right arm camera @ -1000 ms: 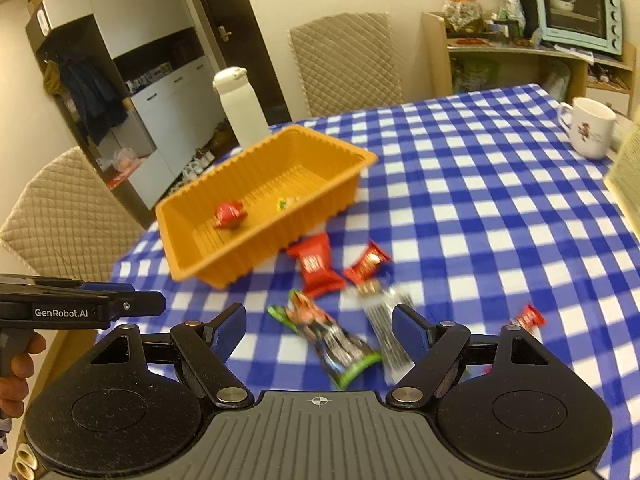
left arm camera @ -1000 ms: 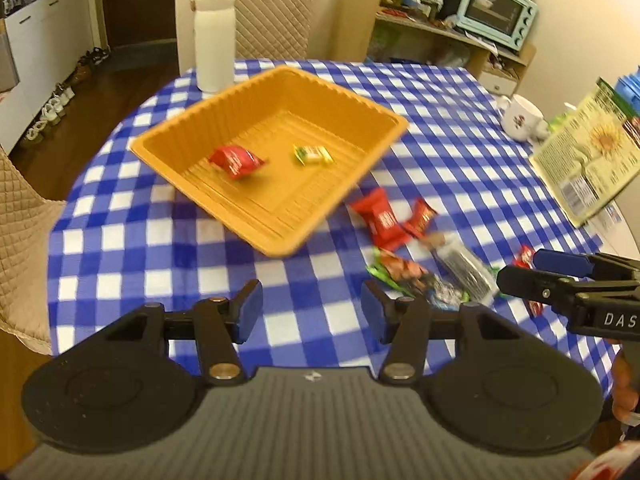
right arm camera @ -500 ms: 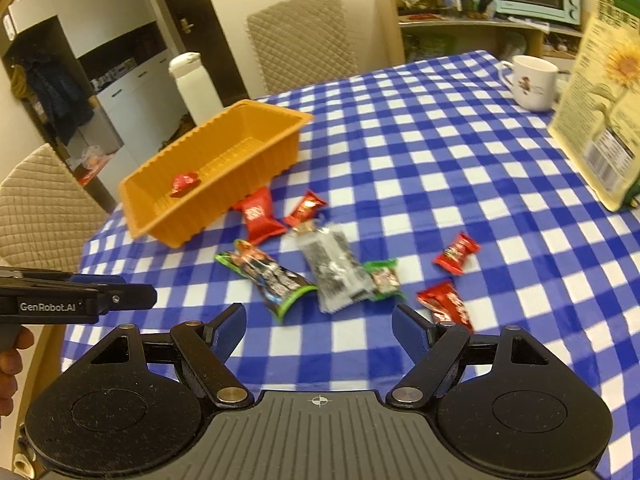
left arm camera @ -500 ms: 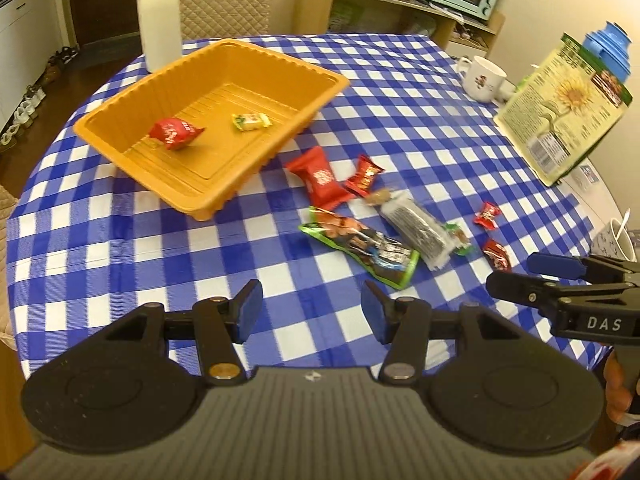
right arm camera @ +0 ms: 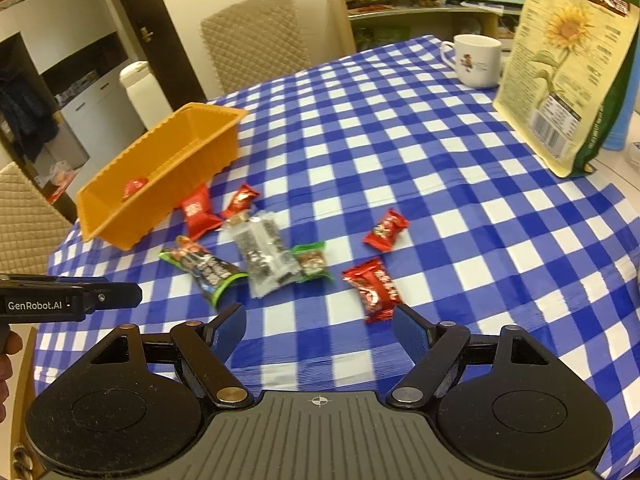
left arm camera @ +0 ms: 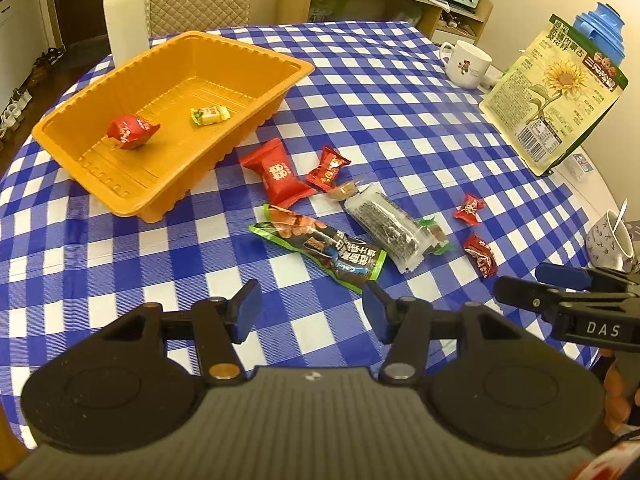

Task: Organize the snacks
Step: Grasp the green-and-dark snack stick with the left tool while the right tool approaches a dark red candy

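An orange tray sits at the table's left and holds a red candy and a yellow candy. Loose snacks lie right of it: a red packet, a small red candy, a green-edged bar, a clear dark bar, and two red candies. My left gripper is open and empty above the near table edge. My right gripper is open and empty, just short of the nearest red candy.
A white mug, a sunflower-seed bag, a blue container and a cup with a spoon stand at the right. A white flask stands behind the tray. Chairs surround the blue checked table.
Both views have swung right and drawn back, so the tray has shifted left and the loose snacks and seed bag have come into fuller view. Both grippers stayed open.
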A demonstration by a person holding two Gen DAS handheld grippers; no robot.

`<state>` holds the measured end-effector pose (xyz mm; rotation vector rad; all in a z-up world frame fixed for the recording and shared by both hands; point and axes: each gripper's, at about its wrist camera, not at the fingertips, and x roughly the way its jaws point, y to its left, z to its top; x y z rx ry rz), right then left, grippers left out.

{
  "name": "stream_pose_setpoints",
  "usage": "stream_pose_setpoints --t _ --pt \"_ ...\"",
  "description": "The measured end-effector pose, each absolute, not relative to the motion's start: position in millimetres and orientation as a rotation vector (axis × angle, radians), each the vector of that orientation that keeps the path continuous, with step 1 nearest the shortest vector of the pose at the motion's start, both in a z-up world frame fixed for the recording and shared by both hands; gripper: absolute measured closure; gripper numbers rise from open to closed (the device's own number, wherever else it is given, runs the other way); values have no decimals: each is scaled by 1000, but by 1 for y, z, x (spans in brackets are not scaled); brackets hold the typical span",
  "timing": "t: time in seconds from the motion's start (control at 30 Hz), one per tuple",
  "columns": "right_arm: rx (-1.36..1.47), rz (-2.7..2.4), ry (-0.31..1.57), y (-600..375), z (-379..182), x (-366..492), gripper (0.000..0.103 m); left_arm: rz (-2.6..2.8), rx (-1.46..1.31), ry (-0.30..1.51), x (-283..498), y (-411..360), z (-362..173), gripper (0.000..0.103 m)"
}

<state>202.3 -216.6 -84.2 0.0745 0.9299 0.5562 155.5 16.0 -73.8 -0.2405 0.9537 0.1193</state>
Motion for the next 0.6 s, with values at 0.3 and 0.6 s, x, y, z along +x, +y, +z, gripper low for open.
stream_pose_setpoints --t 0.3,0.6 --pt "81 508 948 -228 -96 215 23 134 -256 963 178 9 -90 47" --pt "74 474 963 -234 -107 229 23 178 -274 960 207 2 -105 47"
